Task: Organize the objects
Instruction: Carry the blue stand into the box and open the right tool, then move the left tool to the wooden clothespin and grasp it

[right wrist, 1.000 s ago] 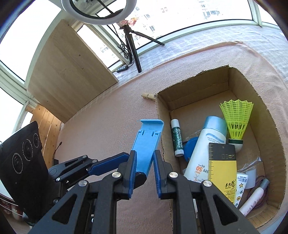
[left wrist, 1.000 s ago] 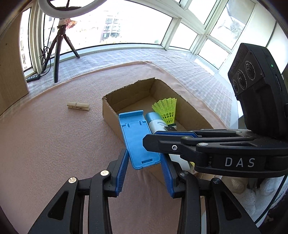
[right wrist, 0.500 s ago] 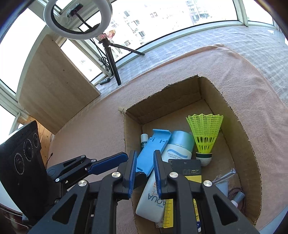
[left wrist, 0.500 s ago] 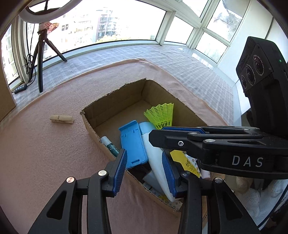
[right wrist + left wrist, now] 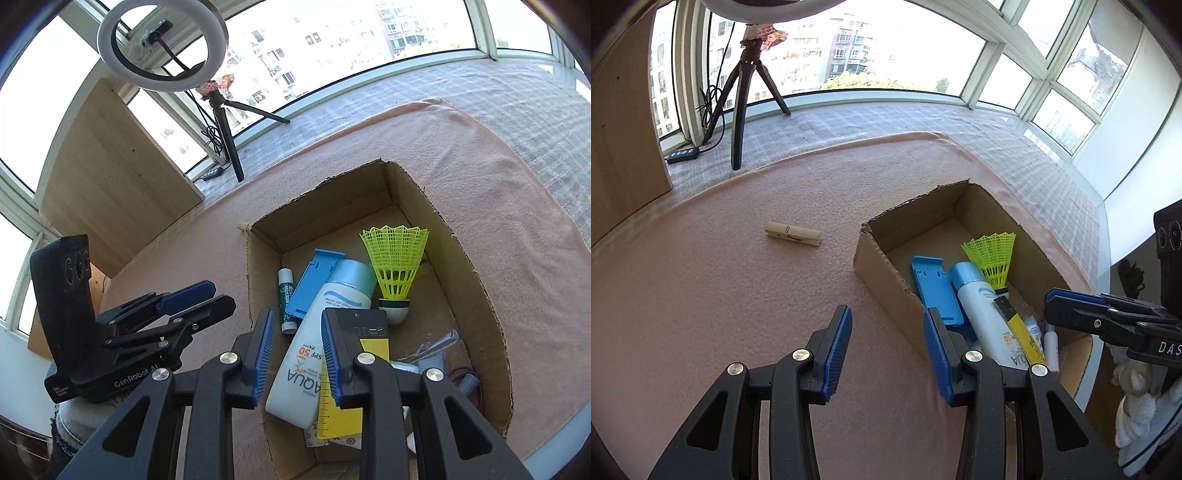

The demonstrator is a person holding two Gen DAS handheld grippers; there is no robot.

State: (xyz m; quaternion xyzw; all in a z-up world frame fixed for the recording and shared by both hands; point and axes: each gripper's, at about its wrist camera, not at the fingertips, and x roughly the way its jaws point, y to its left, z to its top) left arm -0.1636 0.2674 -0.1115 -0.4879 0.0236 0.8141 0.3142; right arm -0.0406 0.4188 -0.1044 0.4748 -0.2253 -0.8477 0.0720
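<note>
In the left wrist view the left gripper (image 5: 886,347) is seen released and empty, the clothespin (image 5: 793,233) lying at eleven o'clock outside the cardboard box (image 5: 882,273), whereas in the right wrist view the right gripper (image 5: 297,350) is seen opening with nothing gripped, the blue stand (image 5: 314,284) deposited at twelve o'clock, so fetching the clothespin is judged next.

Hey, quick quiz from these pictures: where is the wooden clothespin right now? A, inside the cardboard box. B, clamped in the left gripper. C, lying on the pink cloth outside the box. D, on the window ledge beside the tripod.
C: the wooden clothespin lies flat on the pink cloth, apart from the cardboard box, with nothing gripping it.
</note>
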